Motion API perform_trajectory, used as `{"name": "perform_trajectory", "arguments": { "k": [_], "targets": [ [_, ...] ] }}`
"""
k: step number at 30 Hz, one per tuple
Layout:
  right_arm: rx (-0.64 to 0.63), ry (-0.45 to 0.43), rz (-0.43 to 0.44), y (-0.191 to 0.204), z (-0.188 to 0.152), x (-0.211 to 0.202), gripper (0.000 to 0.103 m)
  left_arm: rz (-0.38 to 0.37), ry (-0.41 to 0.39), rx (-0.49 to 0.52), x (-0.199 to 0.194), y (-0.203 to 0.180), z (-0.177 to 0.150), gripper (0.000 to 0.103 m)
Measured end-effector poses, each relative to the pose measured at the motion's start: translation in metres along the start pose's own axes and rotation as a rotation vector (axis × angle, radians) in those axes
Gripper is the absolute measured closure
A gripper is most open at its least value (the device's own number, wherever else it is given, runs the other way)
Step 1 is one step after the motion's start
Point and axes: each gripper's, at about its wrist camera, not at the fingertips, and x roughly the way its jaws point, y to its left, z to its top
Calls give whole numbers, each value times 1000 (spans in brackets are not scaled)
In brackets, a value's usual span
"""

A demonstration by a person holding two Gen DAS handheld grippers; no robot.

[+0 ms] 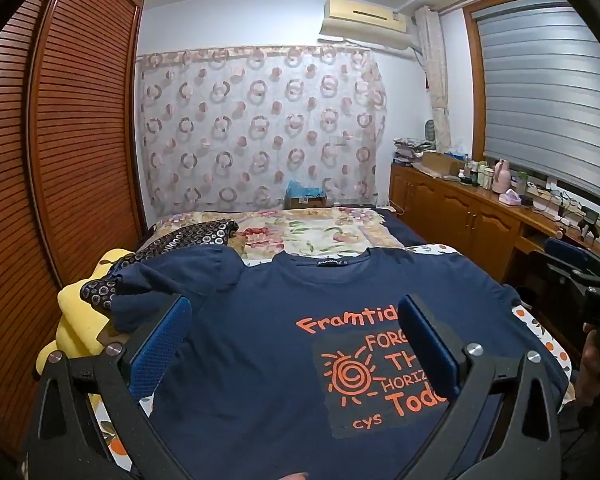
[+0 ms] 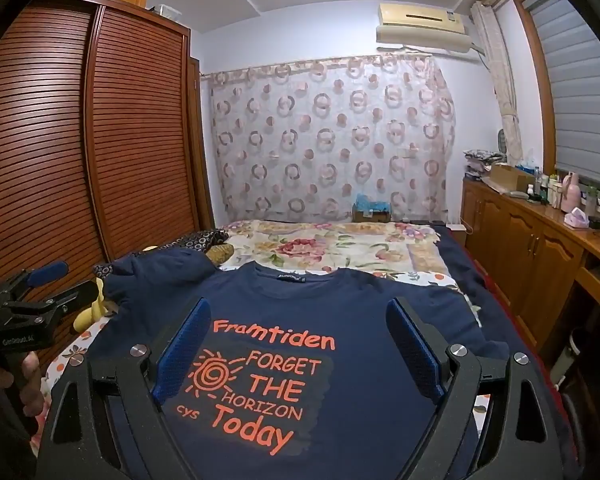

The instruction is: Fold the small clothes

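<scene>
- The left gripper, black-framed with two blue ribbed pads, hangs just above the shirt with its jaws spread wide and nothing between them.
- The right gripper, of the same make, is likewise released and empty, tilted slightly down over the print.
- Directly under and ahead of both grippers lies the one navy blue cotton T-shirt with orange lettering and a sun drawing, face up, collar pointing away, spread on the bed.
- Its sleeve on the left gripper's side is bunched and partly folded over itself; the sleeve on the right gripper's side lies flatter.
- Judgement: no fold has been made yet, so the step in hand is the first grasp. It would go best if each gripper pinches a single layer edge at the shoulder and hem on one side, after the crumpled sleeve is smoothed, so the fold line runs straight.
- Left of the left gripper sits one yellow plush toy, with one dark ring-patterned cloth draped beside it.
- Beyond the collar lies one floral quilt.
- Farthest off hang one circle-patterned sheer curtain and one beige air conditioner.
</scene>
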Motion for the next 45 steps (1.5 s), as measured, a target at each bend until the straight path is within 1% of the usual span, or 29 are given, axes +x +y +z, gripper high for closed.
{"name": "perform_trajectory", "arguments": {
  "k": [17, 23, 45],
  "targets": [
    [0, 0, 1, 0, 1, 0, 13, 1, -9, 3, -3, -1, 2, 0],
    [-1, -3, -1, 1, 1, 0, 13, -1, -17, 11, -15, -11, 14, 0],
    [3, -2, 0, 2, 1, -1, 13, -1, -13, 4, -15, -12, 13, 0]
  ]
}}
